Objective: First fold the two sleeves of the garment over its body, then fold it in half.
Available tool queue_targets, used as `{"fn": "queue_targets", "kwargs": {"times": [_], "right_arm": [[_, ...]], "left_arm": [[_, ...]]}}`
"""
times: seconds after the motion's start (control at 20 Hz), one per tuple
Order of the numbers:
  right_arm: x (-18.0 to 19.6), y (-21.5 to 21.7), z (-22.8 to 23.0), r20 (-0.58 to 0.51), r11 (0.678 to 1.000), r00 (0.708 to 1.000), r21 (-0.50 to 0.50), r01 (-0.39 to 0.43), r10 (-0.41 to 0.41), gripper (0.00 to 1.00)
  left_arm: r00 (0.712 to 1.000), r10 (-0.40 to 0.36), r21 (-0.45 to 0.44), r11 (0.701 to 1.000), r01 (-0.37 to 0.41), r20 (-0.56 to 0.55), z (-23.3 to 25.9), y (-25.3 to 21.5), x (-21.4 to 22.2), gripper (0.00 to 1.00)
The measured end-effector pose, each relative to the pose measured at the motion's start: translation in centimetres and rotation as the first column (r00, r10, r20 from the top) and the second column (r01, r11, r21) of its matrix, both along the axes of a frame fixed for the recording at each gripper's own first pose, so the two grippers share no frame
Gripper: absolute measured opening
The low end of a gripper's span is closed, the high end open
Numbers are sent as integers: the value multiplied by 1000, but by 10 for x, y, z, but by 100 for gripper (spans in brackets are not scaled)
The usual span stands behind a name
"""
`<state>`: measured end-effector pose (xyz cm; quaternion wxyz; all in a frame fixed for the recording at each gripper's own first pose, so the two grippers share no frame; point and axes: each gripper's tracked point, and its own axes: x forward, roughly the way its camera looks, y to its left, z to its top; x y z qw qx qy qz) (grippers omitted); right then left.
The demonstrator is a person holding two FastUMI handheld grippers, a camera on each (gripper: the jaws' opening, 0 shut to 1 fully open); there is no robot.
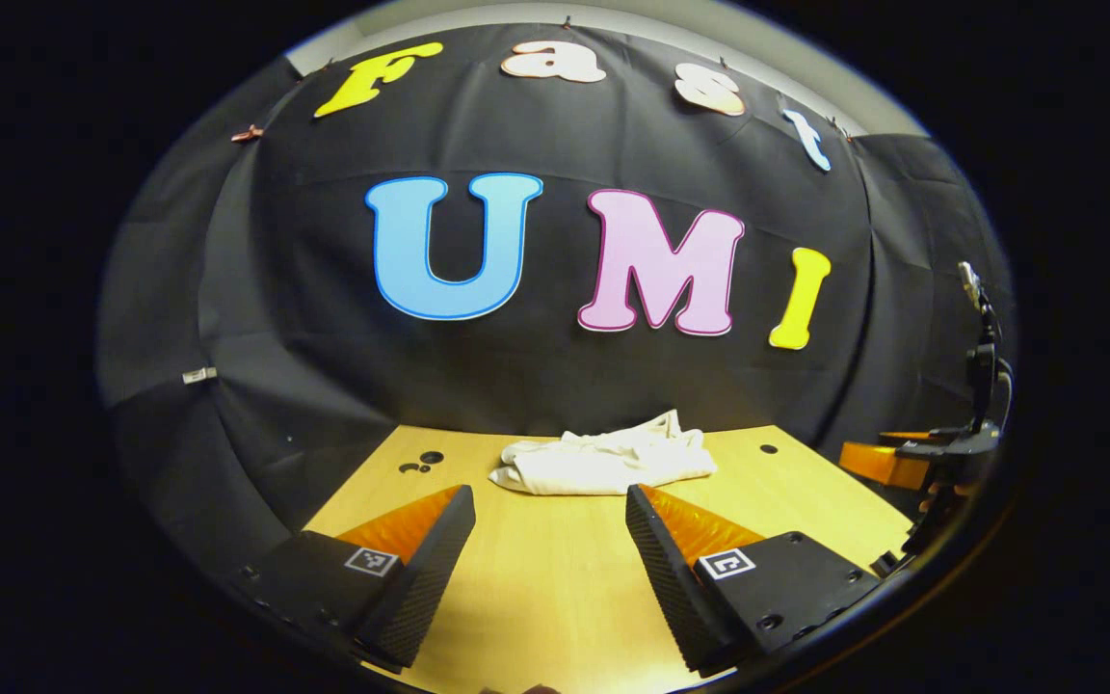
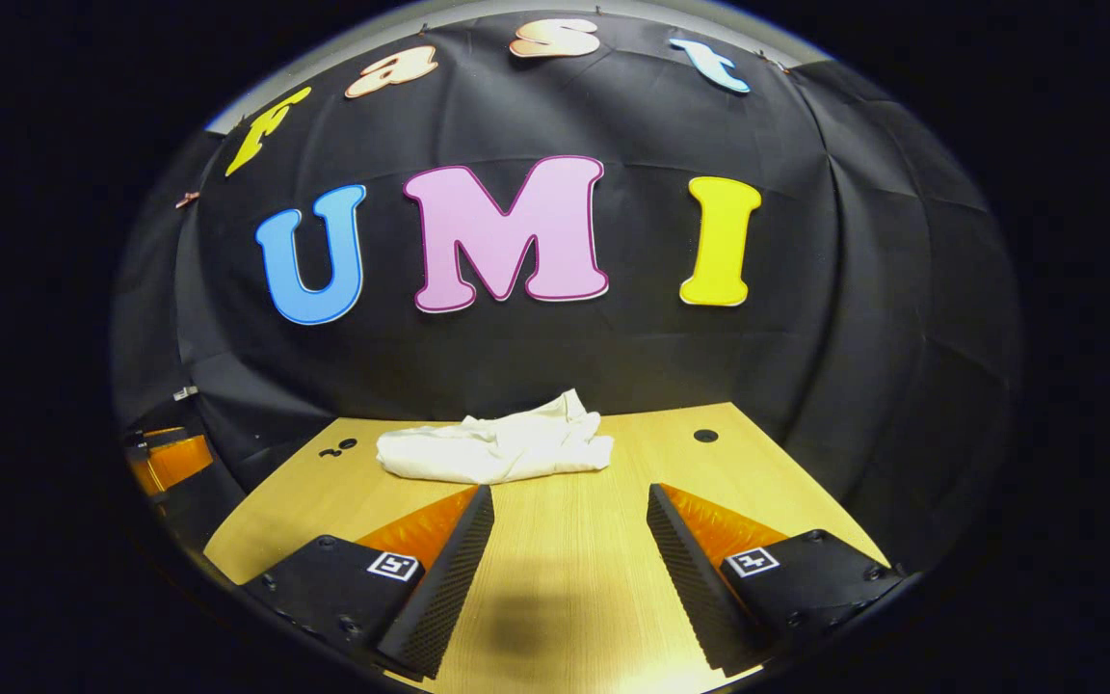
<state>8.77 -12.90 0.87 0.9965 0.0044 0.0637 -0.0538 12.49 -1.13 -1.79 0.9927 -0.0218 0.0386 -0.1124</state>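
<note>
In the left gripper view, the left gripper sits nearest, its two black ribbed fingers spread wide with nothing between them but bare wood. Beyond the fingertips the light wooden table runs back to the white garment, which lies in a crumpled, bunched heap near the table's far edge, just short of the black cloth wall. A few small dark holes mark the tabletop to the left of the heap, another to its right. At the far right edge of this view the other gripper's orange and black body shows, held above the table's side.

In the right gripper view, the right gripper is likewise spread wide and holds nothing, hanging over the table. The garment lies ahead and slightly left, well apart from the fingertips, rumpled against the far edge.
</note>
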Motion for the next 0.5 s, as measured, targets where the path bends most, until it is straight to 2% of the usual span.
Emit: {"fn": "queue_targets", "kwargs": {"times": [0.25, 0.5], "right_arm": [[-25, 0, -3, 2, 1000, 1000, 22, -18, 18, 98], [-34, -11, 6, -6, 997, 998, 43, -64, 65, 98]], "left_arm": [[999, 37, -49, 998, -38, -10, -4, 8, -27, 98], [992, 122, -71, 990, -121, 18, 5, 26, -41, 97]]}}
